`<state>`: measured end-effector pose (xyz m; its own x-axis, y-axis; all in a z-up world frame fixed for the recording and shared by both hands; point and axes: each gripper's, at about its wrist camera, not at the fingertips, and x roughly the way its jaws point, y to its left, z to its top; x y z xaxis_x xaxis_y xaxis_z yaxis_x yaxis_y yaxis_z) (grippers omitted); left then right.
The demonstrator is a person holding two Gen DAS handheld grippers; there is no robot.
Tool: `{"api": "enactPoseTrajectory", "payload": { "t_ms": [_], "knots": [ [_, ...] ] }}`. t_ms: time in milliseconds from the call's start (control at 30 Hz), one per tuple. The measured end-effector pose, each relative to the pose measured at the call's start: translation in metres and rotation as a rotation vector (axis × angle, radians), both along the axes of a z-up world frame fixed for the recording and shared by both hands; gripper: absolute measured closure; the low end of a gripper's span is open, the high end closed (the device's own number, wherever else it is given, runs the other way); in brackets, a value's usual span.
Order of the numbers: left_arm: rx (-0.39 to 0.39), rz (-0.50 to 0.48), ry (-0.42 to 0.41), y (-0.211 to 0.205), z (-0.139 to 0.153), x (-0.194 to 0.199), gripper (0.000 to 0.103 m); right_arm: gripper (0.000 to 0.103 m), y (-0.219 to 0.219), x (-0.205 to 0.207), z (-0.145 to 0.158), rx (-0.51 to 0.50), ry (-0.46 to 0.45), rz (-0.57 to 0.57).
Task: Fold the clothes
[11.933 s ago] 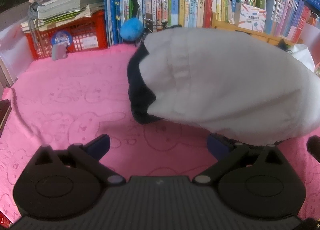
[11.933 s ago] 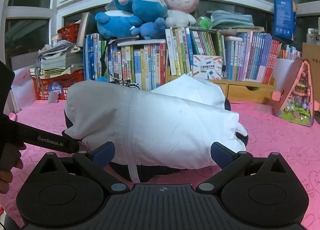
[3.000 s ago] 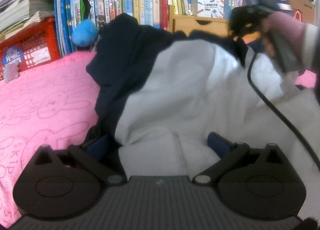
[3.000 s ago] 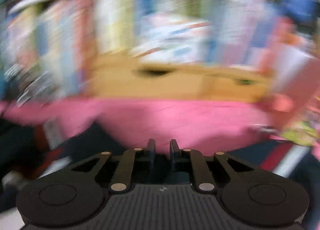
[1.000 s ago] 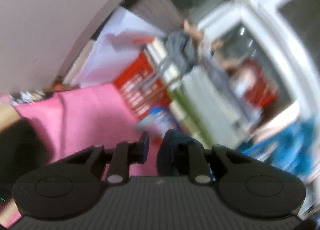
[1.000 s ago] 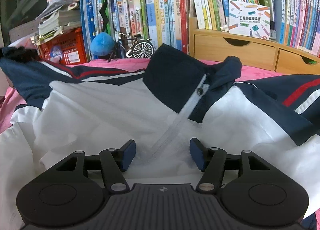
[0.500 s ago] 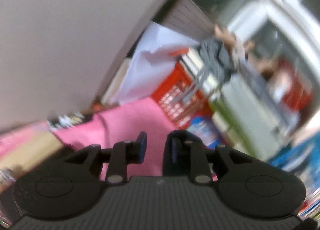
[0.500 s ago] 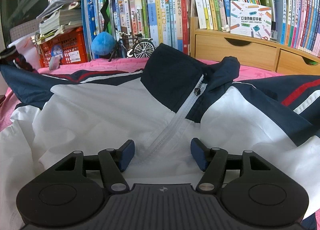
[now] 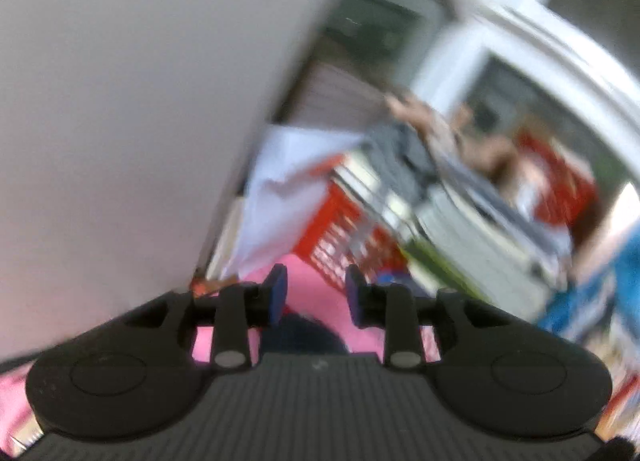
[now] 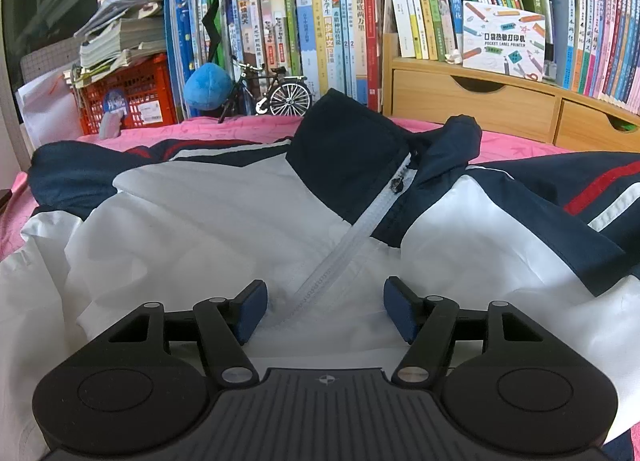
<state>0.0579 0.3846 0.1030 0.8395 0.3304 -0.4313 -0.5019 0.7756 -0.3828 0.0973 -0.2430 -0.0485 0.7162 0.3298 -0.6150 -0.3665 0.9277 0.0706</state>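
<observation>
White and navy zip jacket [image 10: 224, 221] spread on the pink cover [image 10: 224, 129], collar at 12 o'clock. Right gripper [image 10: 325, 311], jaws apart, straddles the zipper [image 10: 344, 253] without pinching. Left gripper [image 9: 315, 293], blurred, jaws just opening, nothing clamped; dark cloth below

left view tilted, right view level over jacket [image 10: 224, 221]
</observation>
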Motion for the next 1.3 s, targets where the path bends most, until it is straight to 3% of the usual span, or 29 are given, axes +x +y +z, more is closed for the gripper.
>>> {"api": "enactPoseTrajectory", "payload": {
  "t_ms": [67,200,333,433,500,633,700,867,967,1000,1033,1100,1133,1167,1233,1300],
  "knots": [
    [0.063,-0.099,0.025,-0.031,-0.003,0.004,0.059,0.038,0.001,0.000,0.000,-0.004,-0.001,0.000],
    [0.199,-0.358,0.093,-0.125,-0.022,0.012,0.058,0.037,0.003,0.000,0.000,-0.016,-0.004,-0.002],
    [0.239,-0.609,0.124,-0.224,-0.050,0.007,0.057,0.037,0.000,-0.003,0.007,0.001,0.000,-0.034],
    [0.232,-0.785,0.130,-0.288,-0.075,0.003,0.056,0.033,-0.021,-0.012,0.022,0.093,-0.017,-0.059],
    [0.299,-0.853,0.146,-0.321,-0.088,0.005,0.056,0.027,-0.051,-0.023,0.039,0.162,-0.074,-0.110],
    [0.436,-0.874,0.246,-0.354,-0.119,0.013,0.056,0.014,-0.132,-0.044,0.067,0.224,-0.219,-0.364],
    [0.466,-0.866,0.292,-0.357,-0.132,0.015,0.055,0.010,-0.173,-0.046,0.073,0.203,-0.271,-0.570],
    [0.497,-0.847,0.296,-0.360,-0.144,0.011,0.050,0.006,-0.234,0.003,0.070,0.098,-0.216,-0.763],
    [0.494,-0.816,0.279,-0.361,-0.146,0.006,0.048,0.002,-0.241,0.050,0.058,0.005,-0.121,-0.752],
    [0.491,-0.809,0.272,-0.360,-0.146,0.004,0.048,0.001,-0.243,0.064,0.048,-0.002,-0.046,-0.730],
    [0.490,-0.804,0.266,-0.360,-0.147,0.003,0.047,0.003,-0.245,0.078,0.039,-0.008,0.028,-0.709],
    [0.491,-0.795,0.254,-0.360,-0.148,0.000,0.045,0.021,-0.247,0.085,0.021,0.069,0.139,-0.669],
    [0.489,-0.794,0.254,-0.359,-0.148,0.001,0.045,0.041,-0.247,0.084,0.014,0.117,0.175,-0.650],
    [0.486,-0.793,0.255,-0.359,-0.148,0.001,0.045,0.056,-0.247,0.078,0.014,0.141,0.163,-0.651],
    [0.478,-0.793,0.255,-0.357,-0.148,0.001,0.044,0.073,-0.253,0.059,0.026,0.137,0.086,-0.670],
    [0.465,-0.792,0.257,-0.356,-0.148,0.002,0.042,0.076,-0.264,0.034,0.046,0.140,-0.021,-0.721]
  ]
}}
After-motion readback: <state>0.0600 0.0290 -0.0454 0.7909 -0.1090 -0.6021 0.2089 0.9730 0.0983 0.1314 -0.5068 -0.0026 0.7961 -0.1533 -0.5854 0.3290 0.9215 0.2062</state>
